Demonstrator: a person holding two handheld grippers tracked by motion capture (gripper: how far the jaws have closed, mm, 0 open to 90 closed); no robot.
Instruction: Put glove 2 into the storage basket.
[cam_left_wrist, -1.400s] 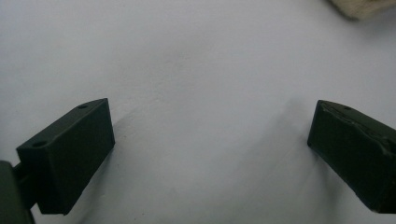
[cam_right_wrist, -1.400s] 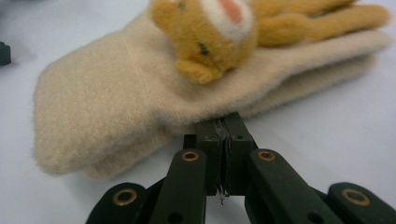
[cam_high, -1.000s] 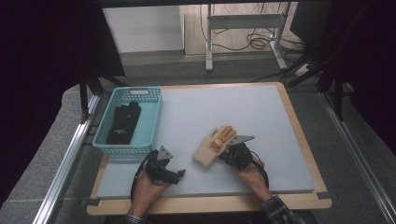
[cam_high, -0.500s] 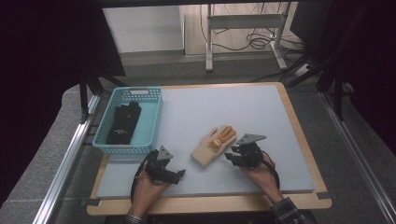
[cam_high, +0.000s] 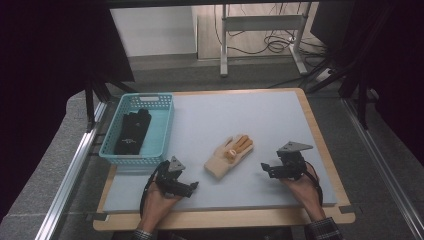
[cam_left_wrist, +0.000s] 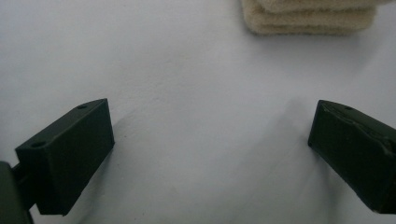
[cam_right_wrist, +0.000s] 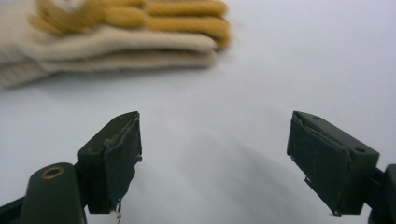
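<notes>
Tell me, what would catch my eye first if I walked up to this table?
Probably the cream and mustard-yellow glove lying flat in the middle of the pale mat, with nothing touching it. The left gripper and the right gripper rest on the mat on either side of it, both with jaws open and nothing between them. At the mat's left edge stands a turquoise basket with dark gloves inside.

Pale grey tabletop (cam_high: 260, 115) with a wooden edge

A cream and mustard glove (cam_high: 229, 155) lies flat near the middle toward the front. A teal basket (cam_high: 156, 127) sits at the back left corner, overhanging the edge, well apart from the glove.
</notes>
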